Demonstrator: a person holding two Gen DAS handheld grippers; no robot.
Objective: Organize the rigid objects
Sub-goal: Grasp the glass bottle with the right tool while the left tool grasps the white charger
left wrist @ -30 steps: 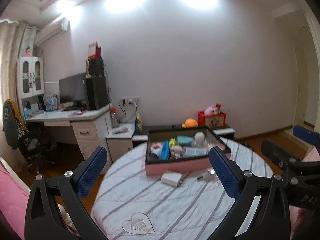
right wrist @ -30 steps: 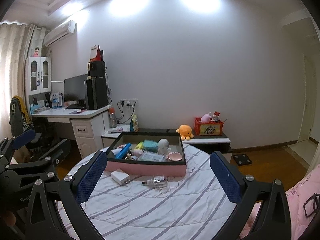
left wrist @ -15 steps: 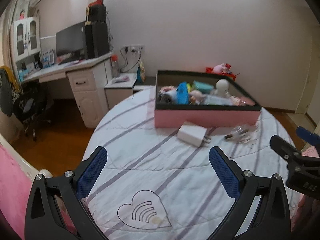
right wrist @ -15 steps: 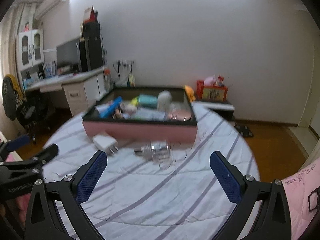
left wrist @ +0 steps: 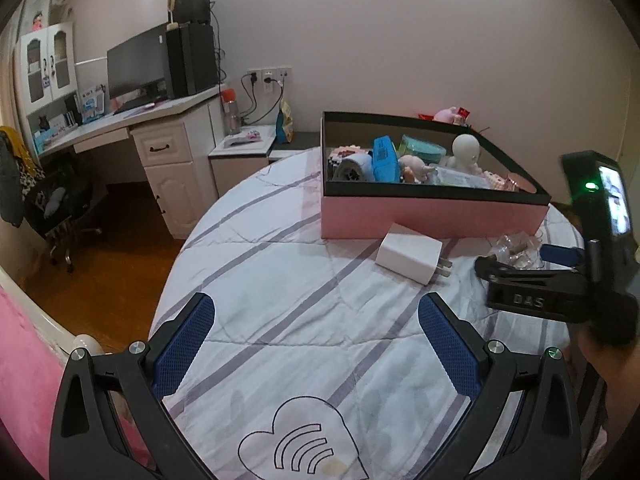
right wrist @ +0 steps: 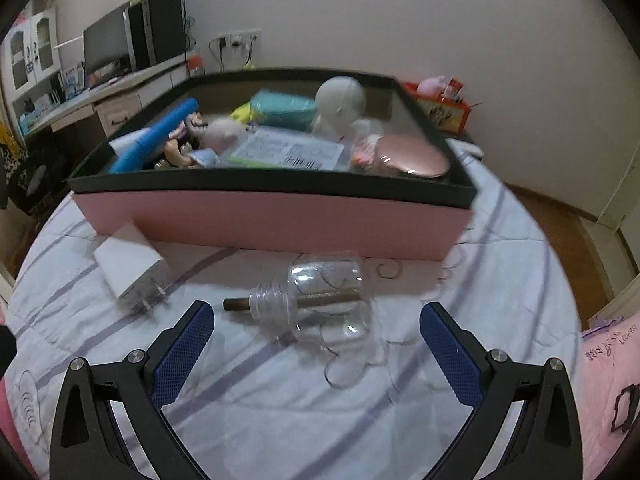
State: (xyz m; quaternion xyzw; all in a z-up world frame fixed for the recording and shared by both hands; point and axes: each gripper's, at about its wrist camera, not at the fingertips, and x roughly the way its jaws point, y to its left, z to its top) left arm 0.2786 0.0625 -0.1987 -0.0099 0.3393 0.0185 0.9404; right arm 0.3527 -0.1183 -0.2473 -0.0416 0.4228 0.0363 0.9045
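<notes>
A pink box with a black rim (left wrist: 432,212) (right wrist: 280,226) stands on the round quilted table and holds several toys and packs. A white charger (left wrist: 410,253) (right wrist: 128,266) lies in front of it. A clear plastic bottle piece with a brown stick through it (right wrist: 320,300) (left wrist: 514,248) lies to the charger's right. My left gripper (left wrist: 320,344) is open and empty, hovering short of the charger. My right gripper (right wrist: 316,344) is open and empty, just in front of the clear piece; it also shows in the left wrist view (left wrist: 532,272).
A white desk with a monitor (left wrist: 140,64) and a black chair (left wrist: 52,200) stand to the left. A low shelf with a red toy box (right wrist: 444,108) is behind the table. Pink bedding (right wrist: 604,364) lies at the right edge. Thin wire loops (right wrist: 388,270) lie by the box.
Both grippers have tilted down and moved in toward the table and box. The right gripper has closed in on the clear bottle piece. Both stay open.
</notes>
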